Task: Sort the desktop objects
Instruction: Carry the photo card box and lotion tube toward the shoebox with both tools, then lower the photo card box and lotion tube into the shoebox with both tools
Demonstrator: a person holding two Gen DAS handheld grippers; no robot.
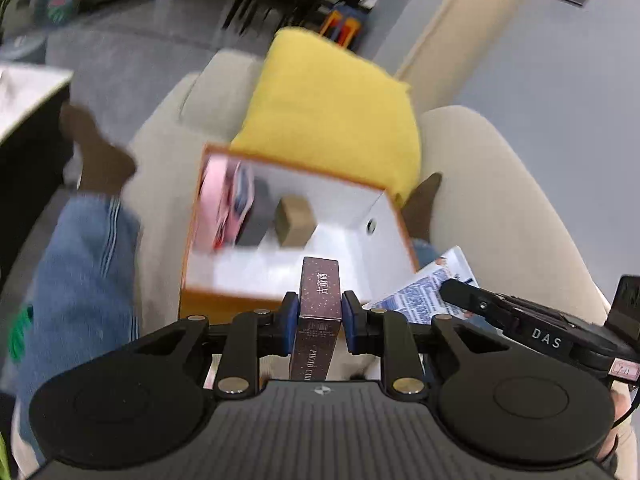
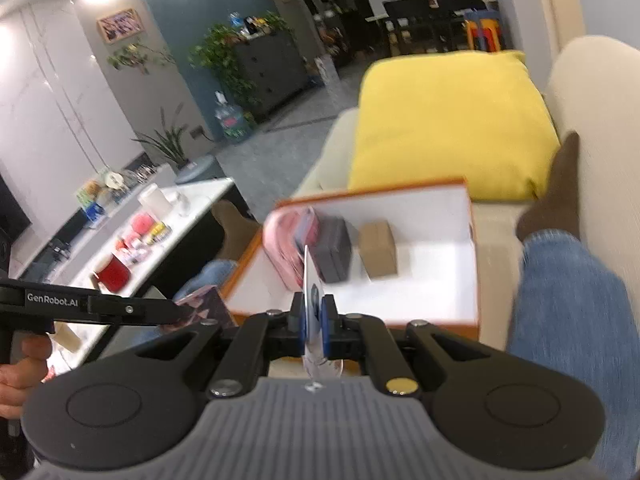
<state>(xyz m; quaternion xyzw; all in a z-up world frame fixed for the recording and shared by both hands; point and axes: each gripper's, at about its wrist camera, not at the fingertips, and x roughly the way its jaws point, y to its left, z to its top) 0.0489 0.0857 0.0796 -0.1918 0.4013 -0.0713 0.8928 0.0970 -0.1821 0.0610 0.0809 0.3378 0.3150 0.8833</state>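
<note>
Inside the orange box (image 2: 472,264): pink case (image 2: 286,240), grey case (image 2: 334,248), brown carton (image 2: 378,250); left hand-held gripper (image 1: 320,316) clamps purple box (image 1: 320,296), right hand-held gripper (image 2: 313,320) a card (image 2: 311,280).

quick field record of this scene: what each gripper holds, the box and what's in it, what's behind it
left gripper: shut on purple card box
right gripper: shut on thin printed card, seen edge-on
orange box: open, white inside, on the sofa between the person's legs
in box: pink pouch, dark grey case, brown carton
behind box: yellow cushion
</note>
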